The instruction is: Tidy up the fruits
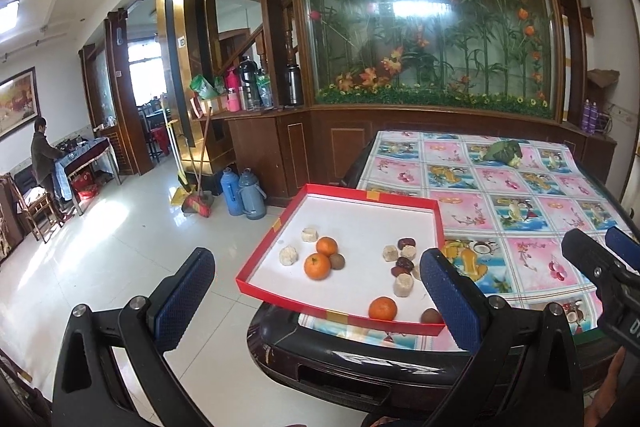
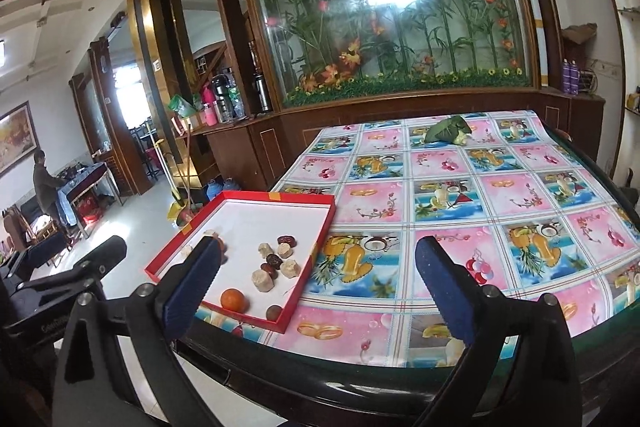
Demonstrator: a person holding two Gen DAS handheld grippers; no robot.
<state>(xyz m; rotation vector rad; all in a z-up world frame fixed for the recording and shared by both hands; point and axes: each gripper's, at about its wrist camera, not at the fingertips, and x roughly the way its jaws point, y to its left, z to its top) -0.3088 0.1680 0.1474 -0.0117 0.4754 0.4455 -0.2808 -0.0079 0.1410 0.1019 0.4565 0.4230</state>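
A shallow red tray [image 1: 362, 194] [image 2: 280, 198] with a white floor sits on the table's near left corner, overhanging the edge. In it lie three oranges [image 1: 317, 266] [image 2: 235, 299], two brown round fruits [image 1: 337, 261] [image 2: 274, 312], several dark red dates [image 1: 407, 242] [image 2: 274, 259] and several pale lumpy pieces [image 1: 288, 255] [image 2: 262, 279]. My left gripper [image 1: 318, 293] is open in front of the tray, empty. My right gripper [image 2: 318, 289] is open over the tablecloth to the right of the tray, empty. The right gripper's black body [image 1: 604, 267] shows at the right edge of the left wrist view.
The table wears a pink and blue patterned cloth [image 2: 460, 195]. A green leafy vegetable [image 1: 503, 150] [image 2: 446, 131] lies at its far side. Behind stands a wooden cabinet with a glass flower panel [image 1: 420, 7]. Thermos flasks [image 1: 242, 193] and brooms stand on the floor; a person [image 1: 42, 157] stands far left.
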